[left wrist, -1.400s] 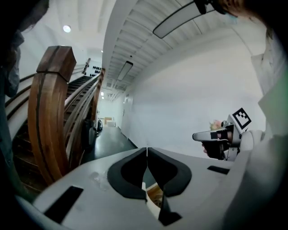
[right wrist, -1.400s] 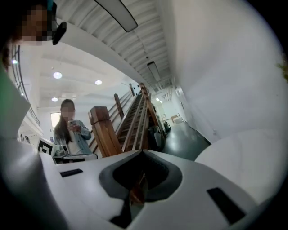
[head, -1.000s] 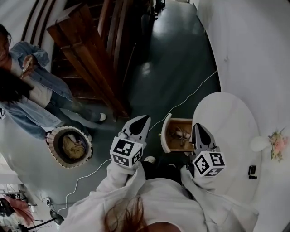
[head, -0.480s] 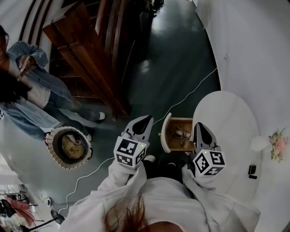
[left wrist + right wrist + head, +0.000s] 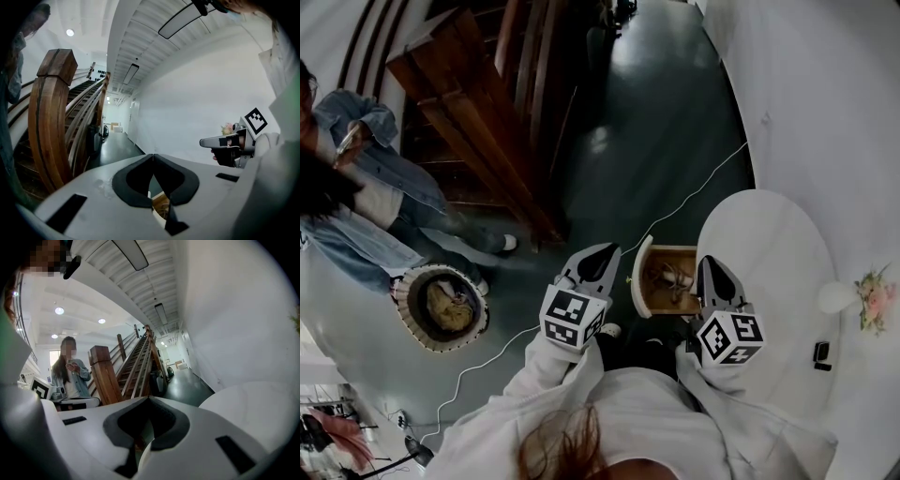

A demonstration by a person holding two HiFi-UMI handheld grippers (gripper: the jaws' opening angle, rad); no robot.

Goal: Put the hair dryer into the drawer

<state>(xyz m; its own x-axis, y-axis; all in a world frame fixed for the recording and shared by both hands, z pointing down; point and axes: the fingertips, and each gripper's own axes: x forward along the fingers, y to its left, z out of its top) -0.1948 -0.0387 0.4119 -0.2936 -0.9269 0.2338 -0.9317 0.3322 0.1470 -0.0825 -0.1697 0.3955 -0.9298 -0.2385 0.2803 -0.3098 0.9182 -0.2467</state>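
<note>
A: How does the white table (image 5: 769, 244) stand?
B: Its drawer (image 5: 675, 249) is pulled open.
A: And the tongs?
B: The left tongs (image 5: 602, 251) and right tongs (image 5: 706, 262) flank the drawer, both clenched and empty. What looks like the hair dryer (image 5: 668, 277) lies inside the drawer.

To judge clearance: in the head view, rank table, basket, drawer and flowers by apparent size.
1. table
2. basket
3. drawer
4. flowers
The basket lies farther off on the floor, so its real size against the drawer is unsure.
</note>
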